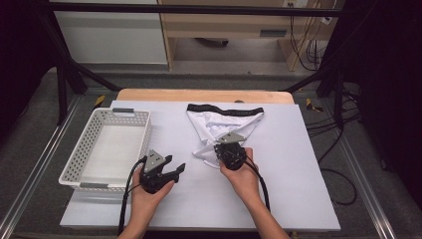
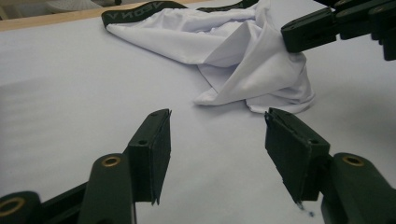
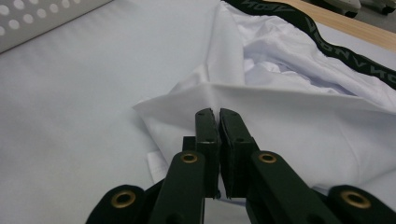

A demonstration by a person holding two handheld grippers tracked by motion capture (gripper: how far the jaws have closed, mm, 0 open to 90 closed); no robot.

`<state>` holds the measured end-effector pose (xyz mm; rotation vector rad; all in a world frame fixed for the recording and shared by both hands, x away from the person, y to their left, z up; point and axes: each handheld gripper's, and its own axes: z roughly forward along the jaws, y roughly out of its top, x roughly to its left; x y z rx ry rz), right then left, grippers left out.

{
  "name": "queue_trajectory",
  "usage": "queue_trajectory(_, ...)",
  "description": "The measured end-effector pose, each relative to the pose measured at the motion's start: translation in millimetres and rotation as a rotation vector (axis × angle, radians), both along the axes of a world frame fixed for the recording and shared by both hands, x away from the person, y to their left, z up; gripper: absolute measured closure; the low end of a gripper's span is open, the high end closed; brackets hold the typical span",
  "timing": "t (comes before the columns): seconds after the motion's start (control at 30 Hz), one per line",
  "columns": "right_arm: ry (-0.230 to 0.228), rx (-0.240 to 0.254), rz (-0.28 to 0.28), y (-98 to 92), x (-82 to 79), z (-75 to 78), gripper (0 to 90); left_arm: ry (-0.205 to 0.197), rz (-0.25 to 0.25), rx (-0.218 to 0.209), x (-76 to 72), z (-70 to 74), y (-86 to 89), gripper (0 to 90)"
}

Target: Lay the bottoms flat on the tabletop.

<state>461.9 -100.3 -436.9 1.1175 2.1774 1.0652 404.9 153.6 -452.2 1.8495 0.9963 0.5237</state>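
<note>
A pale lavender sheet covering the wooden table (image 1: 308, 199) lies under both hands. Off to the outer side of the left gripper stands a white perforated plastic basket (image 1: 85, 135) with grey handles, its near rim just beside that hand. Ahead of the right gripper lies a pair of white fabric briefs with a black lettered waistband (image 1: 219, 122), waistband at the far end, the crumpled lower part reaching back to the right gripper's tips.

The person's right forearm comes in slanting inward, the hand wrapped round the body of the right gripper (image 3: 217, 122), which points forward and down onto the cloth. Its jaws are pressed together, with a fold of the white fabric pinched at the tips; in the right gripper view the cloth rises in a ridge directly in front of them.

The left hand holds the left gripper (image 2: 217, 135) low over the bare sheet, tipped toward the briefs, which lie ahead of it and slightly to its right. Its jaws stand about half apart with nothing between them, the nearest hem of the briefs just beyond its tips.
</note>
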Motion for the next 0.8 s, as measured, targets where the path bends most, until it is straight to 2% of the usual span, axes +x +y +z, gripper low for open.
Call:
queue_trajectory(0.23, 0.007, 0.03, -0.029, -23.2, -6.1, -1.9, 90.0, 0.0, -0.003, 0.012, 0.2, -1.8, -1.6, 40.8)
queue_trajectory(0.33, 0.01, 0.063, -0.026, -27.6, -8.3, -1.7, 88.9, -0.001, -0.001, 0.015, 0.4, -2.2, -1.2, 40.8)
queue_trajectory(0.47, 0.007, 0.082, -0.001, -20.8, -10.6, -2.4, 72.3, -0.001, -0.001, 0.016, 0.5, -2.7, -1.3, 40.7)
queue_trajectory(0.57, 0.016, 0.062, 0.004, -12.8, -8.8, -7.2, 62.5, 0.0, -0.002, 0.015, 0.5, -3.1, -1.6, 40.7)
queue_trajectory(0.63, 0.038, 0.05, -0.008, -7.0, -6.1, -11.0, 58.2, 0.002, -0.004, 0.016, 0.9, -3.4, -1.8, 40.6)
queue_trajectory(0.73, 0.03, 0.023, -0.03, -1.4, -5.1, -15.9, 66.3, 0.003, -0.004, 0.02, 1.7, -4.0, -1.6, 40.6)
queue_trajectory(0.8, 0.027, 0.027, -0.036, -1.0, -5.6, -16.7, 72.0, 0.004, -0.004, 0.019, 1.8, -4.4, -1.1, 40.5)
